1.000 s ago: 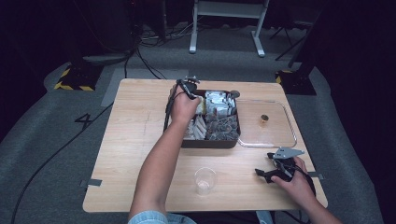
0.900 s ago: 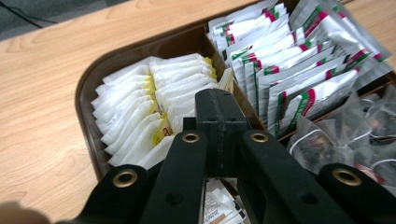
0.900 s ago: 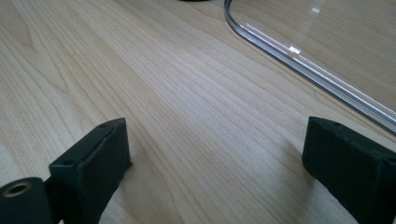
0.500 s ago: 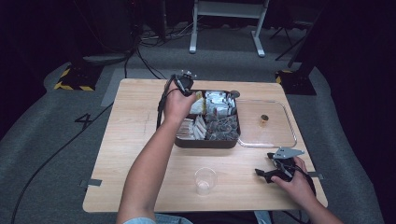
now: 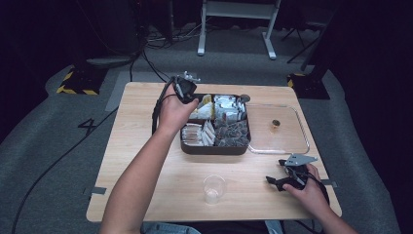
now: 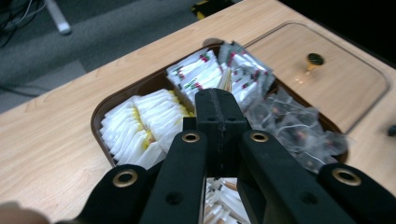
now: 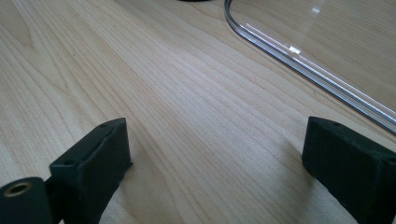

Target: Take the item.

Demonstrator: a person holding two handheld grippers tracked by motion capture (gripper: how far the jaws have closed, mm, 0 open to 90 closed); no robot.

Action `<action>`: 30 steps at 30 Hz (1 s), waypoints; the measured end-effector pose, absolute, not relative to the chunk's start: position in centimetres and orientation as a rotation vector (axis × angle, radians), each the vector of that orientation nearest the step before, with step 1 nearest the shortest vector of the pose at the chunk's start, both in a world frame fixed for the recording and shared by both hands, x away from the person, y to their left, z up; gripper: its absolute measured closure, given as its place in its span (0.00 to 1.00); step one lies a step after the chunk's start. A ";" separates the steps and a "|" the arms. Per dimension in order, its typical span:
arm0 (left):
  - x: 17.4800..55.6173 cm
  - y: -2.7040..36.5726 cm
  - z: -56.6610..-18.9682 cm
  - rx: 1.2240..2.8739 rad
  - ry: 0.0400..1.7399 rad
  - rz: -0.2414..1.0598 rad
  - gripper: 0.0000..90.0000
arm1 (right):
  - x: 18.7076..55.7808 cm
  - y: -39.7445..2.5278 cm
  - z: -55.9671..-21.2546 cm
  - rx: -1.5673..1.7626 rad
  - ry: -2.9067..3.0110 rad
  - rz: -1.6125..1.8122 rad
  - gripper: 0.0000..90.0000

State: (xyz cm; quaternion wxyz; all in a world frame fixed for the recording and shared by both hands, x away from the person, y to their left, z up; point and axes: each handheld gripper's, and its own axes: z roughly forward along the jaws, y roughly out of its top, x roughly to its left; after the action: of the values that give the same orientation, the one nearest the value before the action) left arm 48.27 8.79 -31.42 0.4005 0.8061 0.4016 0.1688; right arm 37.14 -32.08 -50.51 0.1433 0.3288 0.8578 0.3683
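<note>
- My left gripper (image 5: 185, 89) has risen from the tray interior to the tray's far-left corner within the last second; in the earlier high views it sat lower, over the left compartments.
- Its jaws are pressed fully together. In the left gripper view (image 6: 219, 122) I cannot tell whether anything thin is pinched between them; no sachet is visible at the tips.
- Judgement: the pick from the tray either has not taken hold or has yet to begin; a fresh descent onto the white sachets (image 6: 140, 123) is probably needed.
- My right gripper (image 5: 287, 178) has not moved: it rests on the wooden table (image 5: 146, 146) near the front-right edge, jaws spread wide, nothing between them (image 7: 215, 154).
- The dark tray (image 5: 214, 148) sits mid-table, touching the clear lid (image 5: 292, 146) lying flat to its right.
- Count: one tray, with four compartments that I can make out.
- Count: one clear lid, with one small knob (image 5: 275, 123) on it.
- Count: one clear plastic cup (image 5: 214, 188), upright, near the front edge, well apart from the tray.
- Count: sachets and tea bags (image 6: 294, 135) are too tightly packed to number.
</note>
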 end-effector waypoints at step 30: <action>36.4 7.7 -30.7 2.128 0.536 0.272 1.00 | 37.1 -32.1 -50.5 0.948 2.474 1.062 0.09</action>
State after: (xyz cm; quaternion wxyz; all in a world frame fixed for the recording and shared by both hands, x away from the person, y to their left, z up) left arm 36.42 7.66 -30.66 0.4486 0.8600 0.2167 0.1101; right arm 37.14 -32.08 -50.51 0.1434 0.3287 0.8578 0.3682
